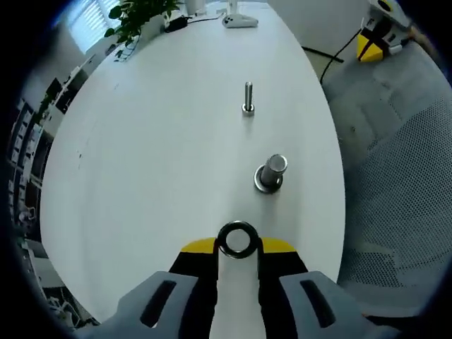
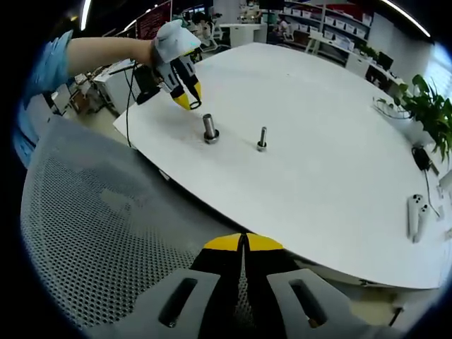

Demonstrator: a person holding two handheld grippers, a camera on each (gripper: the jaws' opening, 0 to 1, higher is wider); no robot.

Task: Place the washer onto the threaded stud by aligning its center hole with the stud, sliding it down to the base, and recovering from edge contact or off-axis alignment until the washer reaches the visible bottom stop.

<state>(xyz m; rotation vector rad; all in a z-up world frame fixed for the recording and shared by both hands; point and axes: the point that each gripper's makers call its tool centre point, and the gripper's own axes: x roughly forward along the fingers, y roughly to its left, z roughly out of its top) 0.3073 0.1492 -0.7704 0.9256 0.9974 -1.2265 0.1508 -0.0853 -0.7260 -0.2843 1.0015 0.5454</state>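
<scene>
The left hand-held gripper [image 1: 238,244] holds the washer [image 1: 237,239] pinched by its rim between the yellow-tipped jaws, with the centre hole open to the camera. Straight ahead of it on the white table [image 1: 141,176] stands the thick stud [image 1: 270,174], upright on a wide base; a thinner bolt [image 1: 248,98] stands further on, well apart. The stud's long axis is vertical, so the washer probably has to lie flat above its top before it goes down. The right hand-held gripper [image 2: 244,244] hangs over a mesh chair [image 2: 106,233] off the table's edge, its jaws closed on nothing, much farther from the stud. No readable writing or brand can be seen.
</scene>
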